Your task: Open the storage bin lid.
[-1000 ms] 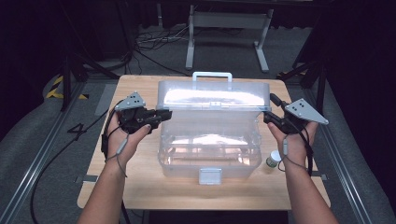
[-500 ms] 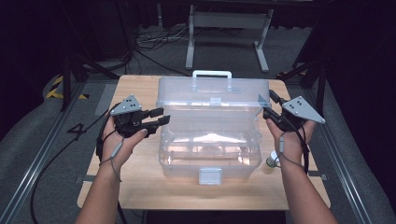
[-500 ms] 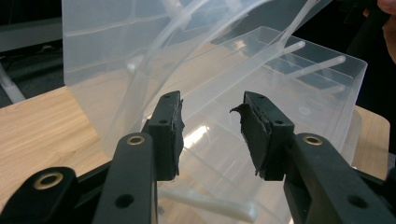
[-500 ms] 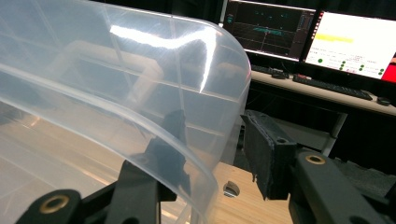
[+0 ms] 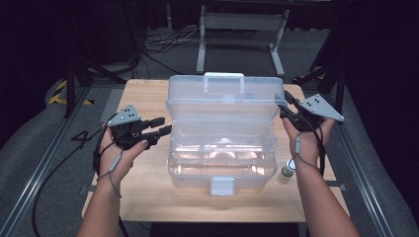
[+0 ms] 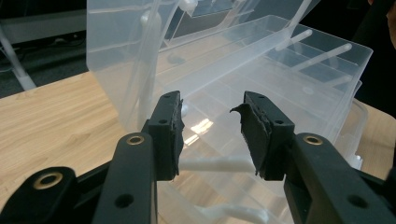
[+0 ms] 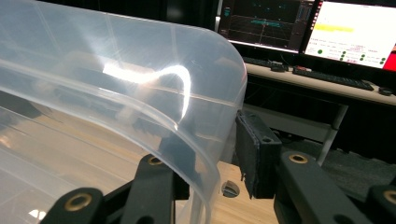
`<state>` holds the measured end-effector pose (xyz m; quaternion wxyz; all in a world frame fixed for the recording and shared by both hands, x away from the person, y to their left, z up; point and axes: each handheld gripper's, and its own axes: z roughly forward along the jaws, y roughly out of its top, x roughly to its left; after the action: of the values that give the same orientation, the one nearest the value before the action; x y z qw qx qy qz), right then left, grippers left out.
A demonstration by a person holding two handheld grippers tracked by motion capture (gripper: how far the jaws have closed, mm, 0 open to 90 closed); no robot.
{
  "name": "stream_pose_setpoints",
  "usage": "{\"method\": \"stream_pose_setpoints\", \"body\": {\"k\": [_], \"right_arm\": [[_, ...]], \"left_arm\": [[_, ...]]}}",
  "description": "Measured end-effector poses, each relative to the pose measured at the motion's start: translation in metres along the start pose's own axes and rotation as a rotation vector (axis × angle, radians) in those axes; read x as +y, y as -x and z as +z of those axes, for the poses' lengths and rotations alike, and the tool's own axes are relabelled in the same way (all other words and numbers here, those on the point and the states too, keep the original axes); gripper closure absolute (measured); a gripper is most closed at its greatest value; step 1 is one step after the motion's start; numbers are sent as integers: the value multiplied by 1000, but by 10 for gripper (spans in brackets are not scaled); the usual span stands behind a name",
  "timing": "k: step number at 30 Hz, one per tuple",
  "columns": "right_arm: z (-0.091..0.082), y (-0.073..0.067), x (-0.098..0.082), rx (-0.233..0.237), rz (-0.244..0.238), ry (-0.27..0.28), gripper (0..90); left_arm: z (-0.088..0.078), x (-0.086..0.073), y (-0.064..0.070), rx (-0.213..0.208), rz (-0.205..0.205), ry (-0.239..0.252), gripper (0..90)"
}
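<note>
Clear plastic is what my work is about now: the storage box (image 5: 222, 148) stands in the middle of the wooden bench (image 5: 143, 197), its long axis running across from my left to my right, and its lid (image 5: 225, 101) is raised and leans toward the far side. My right gripper (image 5: 286, 109) is at the right corner of this lid; in the right gripper view the curved lid edge (image 7: 205, 140) passes between the jaws, which have just been closing, but I still see a gap beside the outer pad, so I judge it is not clamped yet. My left gripper (image 5: 162, 126) is just beside the left wall of the box, jaws apart and holding nothing, after opening a moment ago; in the left gripper view the box lies straight ahead of it. So the right hand is the nearer one to the lid, and the next move depends on it. A small bottle (image 5: 288, 169) stands near the right front corner.
</note>
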<state>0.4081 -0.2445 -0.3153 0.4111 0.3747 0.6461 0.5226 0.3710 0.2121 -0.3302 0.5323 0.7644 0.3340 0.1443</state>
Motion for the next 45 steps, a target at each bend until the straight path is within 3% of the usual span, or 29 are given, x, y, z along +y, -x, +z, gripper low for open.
{"method": "stream_pose_setpoints", "body": {"k": [9,17,21,27,30,35,38,42,45], "right_arm": [[10,6,3,-3,15,-13,736],[20,13,9,-1,27,-42,759],[25,15,11,3,35,-50,762],[33,20,15,12,50,-79,763],[35,21,16,12,53,-86,764],[38,23,16,18,62,-88,764],[39,24,17,20,65,-91,763],[41,26,16,28,76,-90,762],[42,26,16,32,78,-91,762]], "left_arm": [[-11,-8,-3,28,-20,-3,584],[-17,-11,0,-6,2,-38,569],[-17,-14,3,-46,13,-63,567],[-9,-20,11,-158,76,-149,552],[-4,-22,15,-194,103,-182,546],[3,-27,18,-272,126,-235,537],[8,-32,18,-311,123,-269,540],[11,-37,18,-375,100,-266,555],[13,-42,19,-383,112,-292,547]]}}
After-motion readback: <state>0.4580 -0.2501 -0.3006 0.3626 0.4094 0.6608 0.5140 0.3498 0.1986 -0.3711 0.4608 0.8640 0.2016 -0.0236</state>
